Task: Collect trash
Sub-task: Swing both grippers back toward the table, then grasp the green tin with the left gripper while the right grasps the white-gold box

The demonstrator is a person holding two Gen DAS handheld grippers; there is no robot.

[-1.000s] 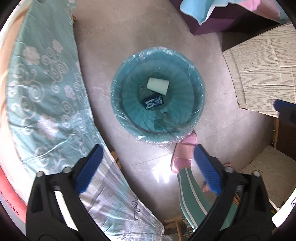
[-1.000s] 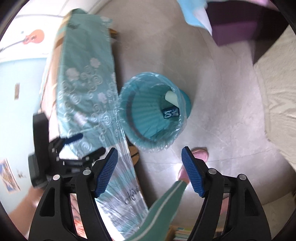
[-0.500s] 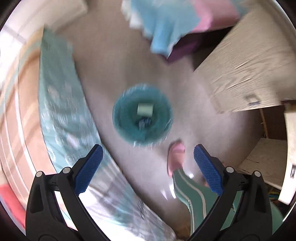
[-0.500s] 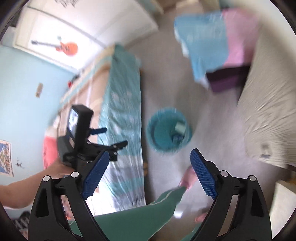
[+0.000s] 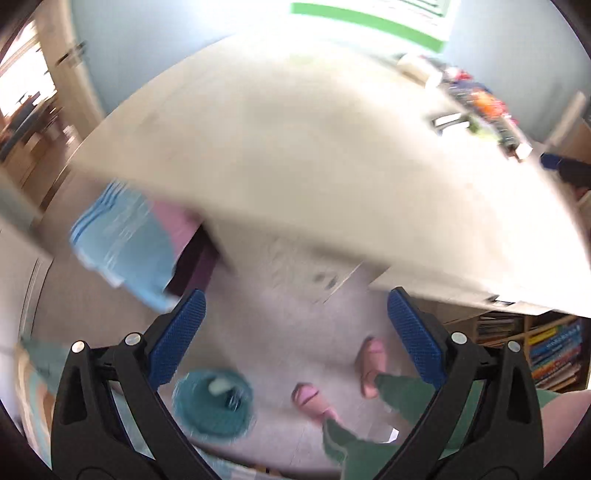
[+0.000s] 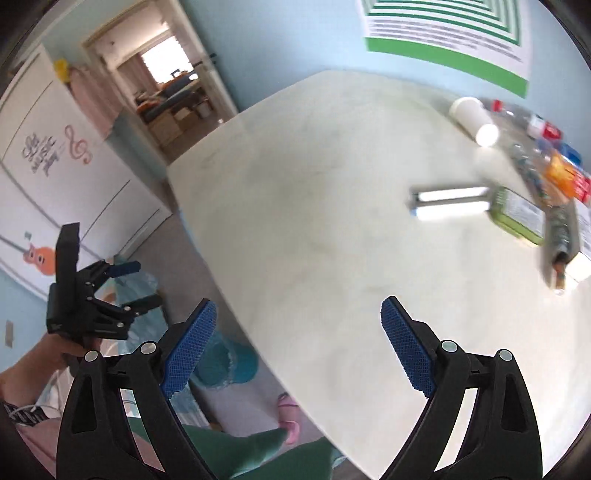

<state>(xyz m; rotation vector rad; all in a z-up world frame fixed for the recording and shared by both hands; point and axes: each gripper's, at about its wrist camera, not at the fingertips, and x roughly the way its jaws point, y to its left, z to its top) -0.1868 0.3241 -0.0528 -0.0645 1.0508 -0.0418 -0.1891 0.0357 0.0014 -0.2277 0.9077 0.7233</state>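
Above the bench (image 6: pixel 332 206) both hands have lifted from the bin (image 5: pixel 214 404); right gripper (image 6: pixel 299 347) and left gripper (image 5: pixel 295 338) spread, empty (more trash ahead, probably).

Gripper pads (image 6: pixel 188 345) are seen in blue with a fine grid texture, on black frames. Teal bin (image 5: pixel 213 406), pale cream table (image 6: pixel 332 206), green-and-white striped poster (image 6: pixel 447 33), pink slippers (image 5: pixel 373 363), green trousers (image 5: pixel 354 446), light-blue wall (image 6: pixel 280 48) are noted.

A treble clef (image 6: pixel 78 144) decorates the wardrobe door (image 6: pixel 55 177); its lettering seems unreadable.
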